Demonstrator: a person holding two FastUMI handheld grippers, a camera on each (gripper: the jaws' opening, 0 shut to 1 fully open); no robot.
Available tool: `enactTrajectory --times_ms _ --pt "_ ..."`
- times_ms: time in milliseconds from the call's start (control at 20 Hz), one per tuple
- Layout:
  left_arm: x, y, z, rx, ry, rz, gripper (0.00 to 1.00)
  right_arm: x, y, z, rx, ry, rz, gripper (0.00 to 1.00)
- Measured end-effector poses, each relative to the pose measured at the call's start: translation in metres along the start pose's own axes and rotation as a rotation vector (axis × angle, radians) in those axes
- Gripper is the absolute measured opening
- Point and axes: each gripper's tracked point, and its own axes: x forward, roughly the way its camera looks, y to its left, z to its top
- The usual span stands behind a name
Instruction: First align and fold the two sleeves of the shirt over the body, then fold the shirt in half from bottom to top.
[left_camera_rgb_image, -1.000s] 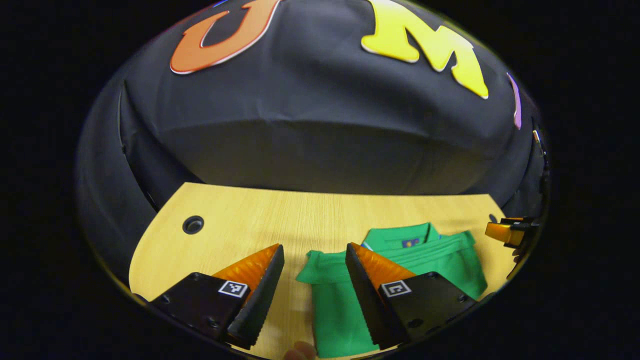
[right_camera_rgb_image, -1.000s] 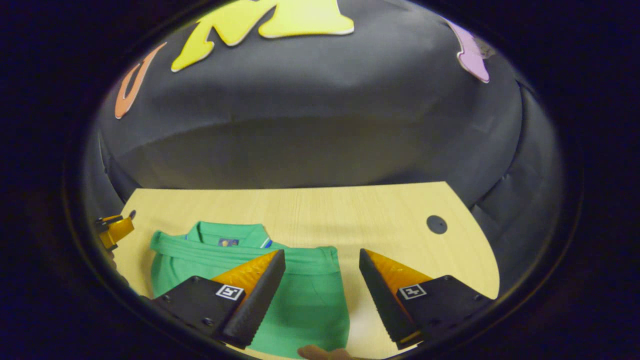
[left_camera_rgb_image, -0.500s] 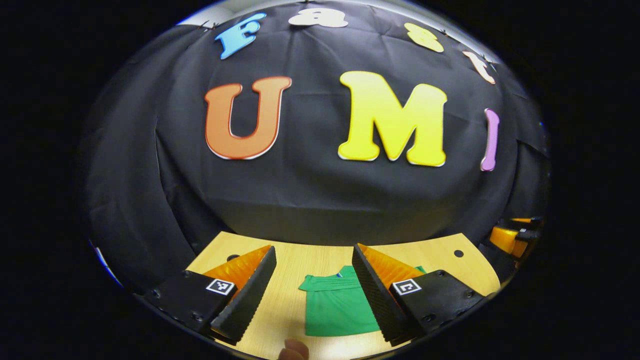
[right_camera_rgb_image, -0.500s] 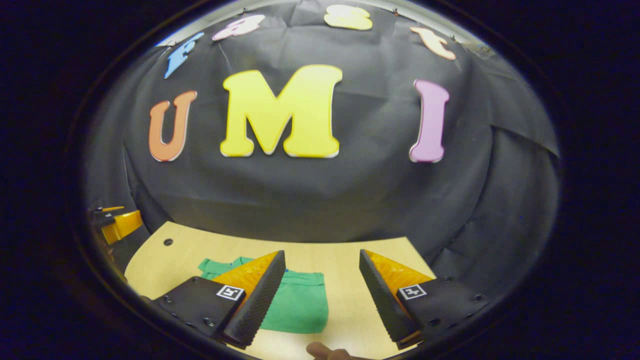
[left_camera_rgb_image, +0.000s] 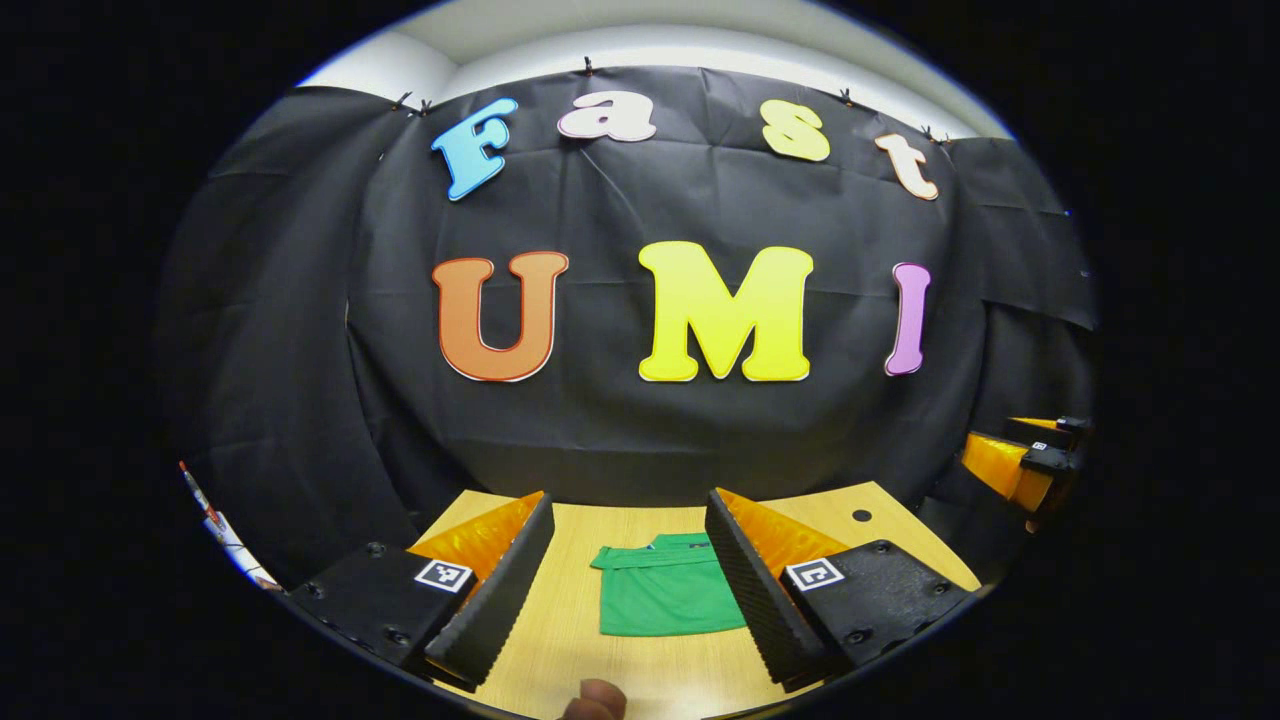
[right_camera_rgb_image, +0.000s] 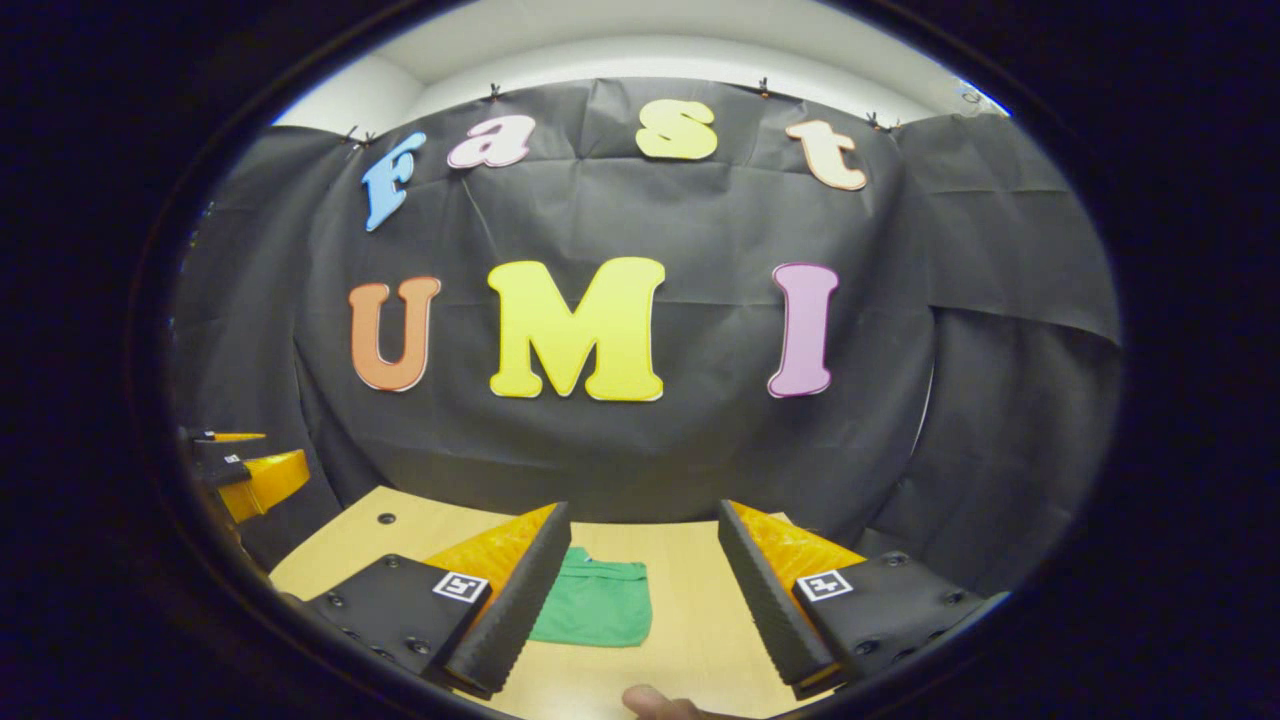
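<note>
The green shirt (left_camera_rgb_image: 665, 600) lies folded into a compact rectangle, flat on the wooden bench (left_camera_rgb_image: 640, 670), while the left gripper (left_camera_rgb_image: 628, 590) and the right gripper (right_camera_rgb_image: 643, 595) hover well above it, each with fingers spread wide and holding nothing.

left gripper view: camera rides behind its own two fingers, raised well above the pale wooden table (left_camera_rgb_image: 640, 670), facing the black cloth back wall (left_camera_rgb_image: 620, 440) nearly level. right gripper view: same height and heading, set further to the right. both share the wall, the table (right_camera_rgb_image: 690, 640) and the folded green shirt (left_camera_rgb_image: 665, 600) (right_camera_rgb_image: 595, 610).
</note>
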Motion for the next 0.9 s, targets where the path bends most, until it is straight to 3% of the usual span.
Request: enactTrajectory --times_ms 150,350,500,700,900 --pt "-0.026 0.002 -0.009 -0.033 0.015 0.018 0.98 -0.034 -0.001 -0.001 0.016 -0.02 0.023 0.95" --pt "-0.056 0.002 -0.006 0.008 -0.032 0.035 0.98 -0.063 0.009 -0.024 -0.01 -0.01 0.062 0.94" --pt "-0.073 -0.001 0.004 0.027 -0.074 0.032 0.98 -0.077 0.019 -0.035 -0.02 -0.002 0.085 0.94" --pt "-0.084 -0.011 -0.003 -0.018 -0.07 0.024 0.98 -0.086 0.029 -0.034 -0.043 -0.03 0.12 0.96" --pt "-0.083 -0.015 -0.012 -0.001 -0.053 0.019 0.98 -0.089 0.035 -0.033 -0.07 -0.056 0.136 0.96"
